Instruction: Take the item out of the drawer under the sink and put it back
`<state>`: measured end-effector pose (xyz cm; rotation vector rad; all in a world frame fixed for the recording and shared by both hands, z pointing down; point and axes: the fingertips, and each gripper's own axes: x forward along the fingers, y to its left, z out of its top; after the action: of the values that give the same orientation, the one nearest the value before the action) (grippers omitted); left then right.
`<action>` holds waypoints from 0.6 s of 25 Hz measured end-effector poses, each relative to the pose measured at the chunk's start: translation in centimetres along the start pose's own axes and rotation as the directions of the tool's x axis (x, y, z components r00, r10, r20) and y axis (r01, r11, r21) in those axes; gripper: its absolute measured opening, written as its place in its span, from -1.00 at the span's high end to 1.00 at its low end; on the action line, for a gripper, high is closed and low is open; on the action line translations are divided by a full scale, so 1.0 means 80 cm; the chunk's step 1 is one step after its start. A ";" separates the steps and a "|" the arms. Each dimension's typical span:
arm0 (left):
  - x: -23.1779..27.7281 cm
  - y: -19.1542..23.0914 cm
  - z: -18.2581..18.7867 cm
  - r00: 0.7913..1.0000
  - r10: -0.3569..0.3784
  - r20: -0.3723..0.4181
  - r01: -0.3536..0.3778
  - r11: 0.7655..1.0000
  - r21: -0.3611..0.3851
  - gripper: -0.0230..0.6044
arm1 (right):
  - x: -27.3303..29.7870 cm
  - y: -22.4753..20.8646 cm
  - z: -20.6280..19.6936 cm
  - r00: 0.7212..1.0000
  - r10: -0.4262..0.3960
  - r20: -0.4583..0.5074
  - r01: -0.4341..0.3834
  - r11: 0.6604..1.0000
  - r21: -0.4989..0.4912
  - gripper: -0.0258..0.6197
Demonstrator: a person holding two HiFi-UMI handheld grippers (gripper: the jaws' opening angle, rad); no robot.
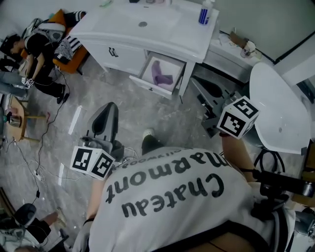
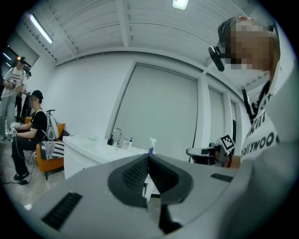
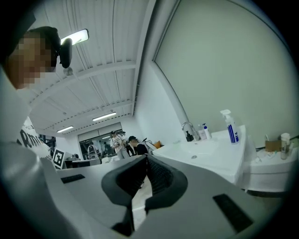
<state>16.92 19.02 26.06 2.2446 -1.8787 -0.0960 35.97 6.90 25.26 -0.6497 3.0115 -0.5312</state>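
Observation:
The white sink cabinet [image 1: 147,29] stands at the top of the head view. Its right drawer [image 1: 147,83] is pulled open, and a purple item [image 1: 162,75] lies inside. My left gripper [image 1: 110,105] hangs over the floor well short of the drawer, jaws shut and empty. My right gripper [image 1: 198,84] is to the right of the drawer, near the cabinet's corner, also shut with nothing held. In the left gripper view the pads [image 2: 140,172] meet at the tip, with the left gripper [image 2: 148,157] facing the cabinet [image 2: 88,154]. The right gripper [image 3: 146,159] faces past the basin [image 3: 205,151].
A blue spray bottle [image 1: 205,12] stands on the counter's right end. A white rounded fixture [image 1: 278,108] is at the right, and a side shelf with a cup [image 1: 248,47] is behind it. People sit at an orange seat [image 1: 74,59] on the left; cables trail over the floor [image 1: 44,138].

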 end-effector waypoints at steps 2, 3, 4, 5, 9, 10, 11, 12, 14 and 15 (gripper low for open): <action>0.005 0.020 0.009 1.000 -0.009 0.003 0.009 1.000 -0.019 0.90 | 0.017 0.003 0.006 1.000 -0.010 0.008 0.010 1.000 -0.010 0.89; 0.009 0.030 0.013 1.000 -0.013 0.003 0.013 1.000 -0.025 0.90 | 0.024 0.003 0.009 1.000 -0.017 0.014 0.017 1.000 -0.012 0.89; 0.014 0.041 0.018 1.000 -0.016 0.003 0.016 0.999 -0.029 0.90 | 0.031 0.002 0.013 0.999 -0.026 0.021 0.027 1.000 -0.013 0.89; 0.018 0.050 0.024 1.000 -0.022 0.004 0.022 0.999 -0.032 0.90 | 0.037 0.001 0.016 0.999 -0.039 0.030 0.039 0.999 -0.011 0.89; 0.038 0.081 0.038 0.998 -0.056 0.009 0.056 0.998 -0.030 0.90 | 0.060 -0.008 0.030 0.995 -0.079 0.069 0.078 0.997 0.014 0.89; 0.043 0.089 0.040 0.998 -0.063 0.007 0.063 0.998 -0.027 0.90 | 0.066 -0.010 0.032 0.993 -0.087 0.074 0.087 0.996 0.013 0.89; 0.047 0.097 0.041 0.998 -0.069 0.005 0.069 0.997 -0.024 0.90 | 0.072 -0.011 0.033 0.992 -0.096 0.076 0.096 0.995 0.009 0.89; 0.051 0.105 0.043 0.997 -0.075 0.003 0.075 0.997 -0.021 0.90 | 0.079 -0.013 0.034 0.991 -0.106 0.077 0.106 0.994 0.002 0.89; 0.059 0.121 0.046 0.996 -0.086 0.001 0.086 0.996 -0.018 0.90 | 0.092 -0.017 0.036 0.989 -0.123 0.079 0.124 0.992 -0.007 0.89; 0.064 0.129 0.048 0.996 -0.091 0.001 0.091 0.996 -0.018 0.90 | 0.098 -0.019 0.037 0.988 -0.131 0.082 0.132 0.991 -0.007 0.89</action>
<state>7.19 11.87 24.85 2.3176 -1.7679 -0.1268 29.65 1.46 23.43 -0.8545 2.9126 -0.4777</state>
